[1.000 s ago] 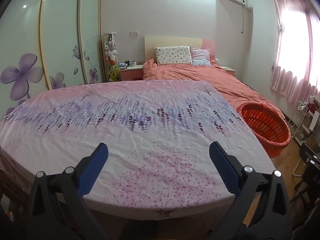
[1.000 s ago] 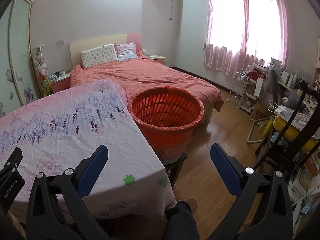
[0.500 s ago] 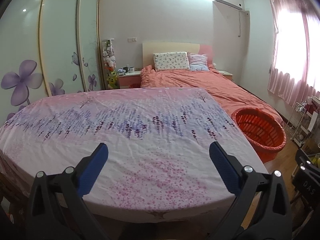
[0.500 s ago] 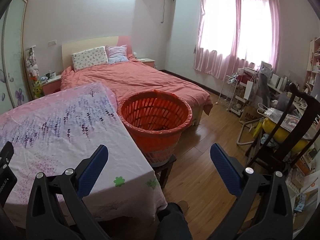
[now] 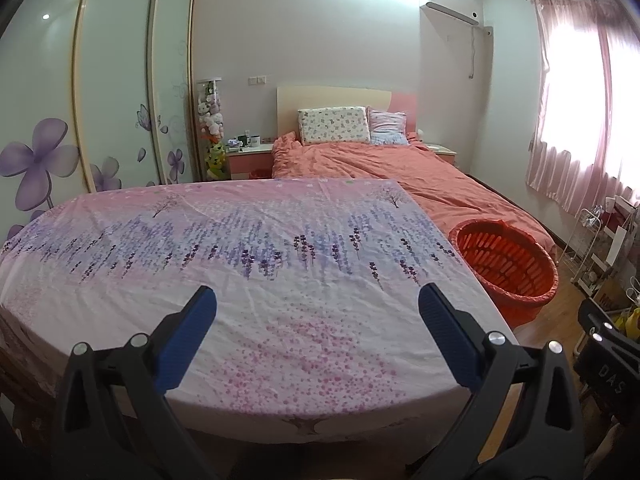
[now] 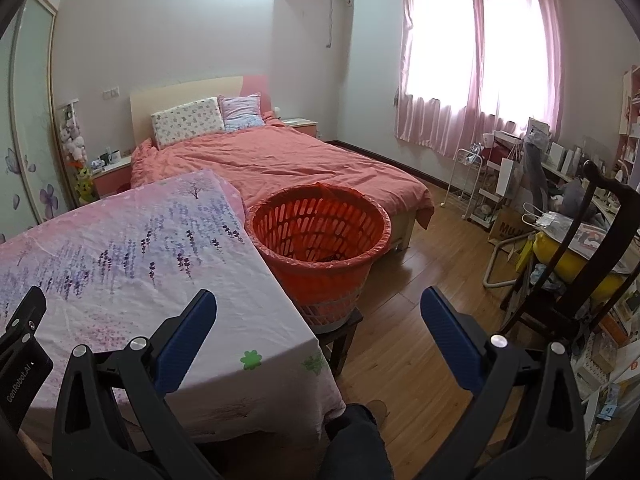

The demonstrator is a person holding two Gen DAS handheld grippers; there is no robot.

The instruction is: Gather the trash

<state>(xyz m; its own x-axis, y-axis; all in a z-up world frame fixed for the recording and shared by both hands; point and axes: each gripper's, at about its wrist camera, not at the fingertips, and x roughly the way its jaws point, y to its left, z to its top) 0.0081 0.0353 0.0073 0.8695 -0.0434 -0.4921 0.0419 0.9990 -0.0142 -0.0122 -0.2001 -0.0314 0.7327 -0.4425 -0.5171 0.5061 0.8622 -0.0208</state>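
Note:
An orange slotted basket [image 6: 320,240] lined with an orange bag stands on a low stool beside the table's right edge, and something dark lies at its bottom. The same basket [image 5: 504,268] shows at the right of the left wrist view. My left gripper [image 5: 316,300] is open above the near edge of the table, which is covered by a pink and purple flowered cloth [image 5: 248,248]. My right gripper [image 6: 318,304] is open too, held over the table corner and the floor in front of the basket. I see no trash on the cloth.
A bed with a salmon cover [image 6: 288,160] lies behind the table and basket. A dark wooden chair [image 6: 592,248] and cluttered shelves stand at the right. Wardrobe doors with purple flowers [image 5: 60,140] line the left wall. The person's leg [image 6: 352,440] shows low in the right wrist view.
Both grippers have pulled back and tilted up: the table and basket now sit lower and farther in both views. Both stay open and hold nothing.

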